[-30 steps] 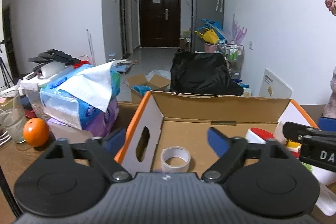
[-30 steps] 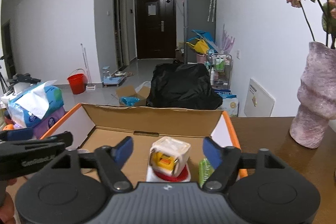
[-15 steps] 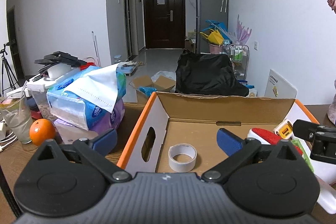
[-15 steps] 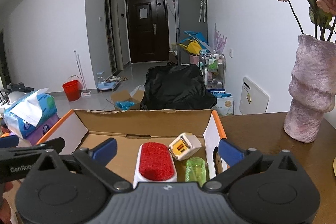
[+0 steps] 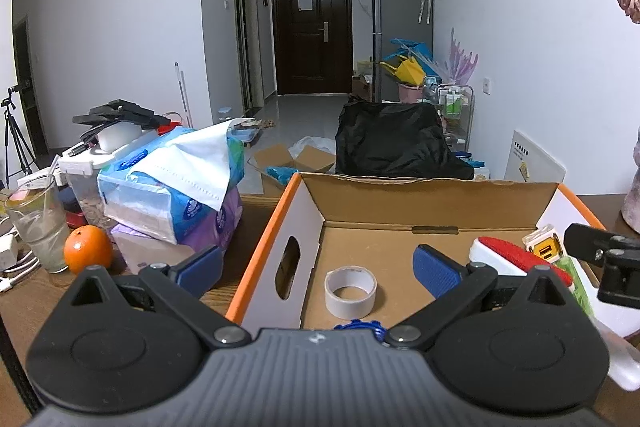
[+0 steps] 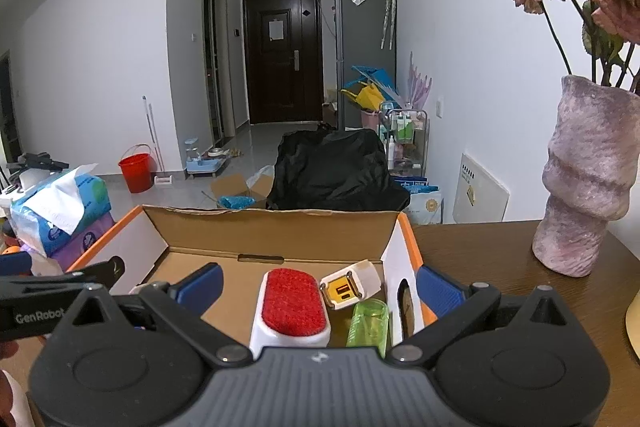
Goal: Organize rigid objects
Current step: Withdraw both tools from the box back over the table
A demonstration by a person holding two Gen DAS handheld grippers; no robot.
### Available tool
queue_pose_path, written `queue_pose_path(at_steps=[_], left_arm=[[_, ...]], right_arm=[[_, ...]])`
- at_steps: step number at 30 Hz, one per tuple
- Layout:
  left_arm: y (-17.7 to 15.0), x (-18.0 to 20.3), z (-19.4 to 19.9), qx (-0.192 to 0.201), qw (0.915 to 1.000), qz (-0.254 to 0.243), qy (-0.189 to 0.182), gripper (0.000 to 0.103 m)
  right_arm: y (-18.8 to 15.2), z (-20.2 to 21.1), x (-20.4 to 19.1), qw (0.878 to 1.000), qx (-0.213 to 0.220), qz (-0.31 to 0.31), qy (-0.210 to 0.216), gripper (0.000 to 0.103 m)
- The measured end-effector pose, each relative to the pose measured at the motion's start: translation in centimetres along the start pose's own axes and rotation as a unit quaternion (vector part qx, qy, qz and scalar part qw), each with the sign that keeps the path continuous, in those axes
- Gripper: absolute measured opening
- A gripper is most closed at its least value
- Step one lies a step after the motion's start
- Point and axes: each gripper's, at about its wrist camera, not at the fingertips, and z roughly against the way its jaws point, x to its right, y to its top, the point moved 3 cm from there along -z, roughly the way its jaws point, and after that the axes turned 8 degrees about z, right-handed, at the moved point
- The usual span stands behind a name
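An open cardboard box (image 5: pixel 424 201) (image 6: pixel 272 231) with orange edges stands on the wooden table. In it lie a roll of white tape (image 5: pixel 350 291), a white brush with a red pad (image 6: pixel 294 307) (image 5: pixel 508 253), a white and yellow charger cube (image 6: pixel 350 289) (image 5: pixel 543 246), a green plastic item (image 6: pixel 368 321) and a blue toothed item (image 5: pixel 358 326) at the near wall. My left gripper (image 5: pixel 318 267) is open and empty, straddling the box's left wall. My right gripper (image 6: pixel 318 285) is open and empty above the box's right end.
Left of the box stand stacked tissue packs (image 5: pixel 176 183), an orange (image 5: pixel 87 254), a glass (image 5: pixel 38 223) and a plastic container (image 5: pixel 86 167). A pink vase (image 6: pixel 586 179) with dried roses stands on the table at the right. Beyond is a hallway with a black bag (image 6: pixel 332 171).
The charger cube left my right gripper and now lies in the box beside the brush. Both grippers have opened wider and drawn back and up from the box.
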Motion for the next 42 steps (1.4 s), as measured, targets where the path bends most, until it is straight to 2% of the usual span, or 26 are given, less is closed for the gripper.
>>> queue_pose_path(at_steps=[23, 42], left_arm=[[-2.6, -1.2, 5.0, 0.007, 0.9996, -0.024, -0.009, 0.103], [-6.5, -3.3, 10.2, 0.002, 0.9994, -0.035, -0.005, 0.103]], right_arm=[[-1.9, 6.4, -0.7, 0.999, 0.038, 0.022, 0.012, 0.103], [-6.1, 11.9, -2.1, 0.999, 0.031, 0.034, 0.016, 0.103]])
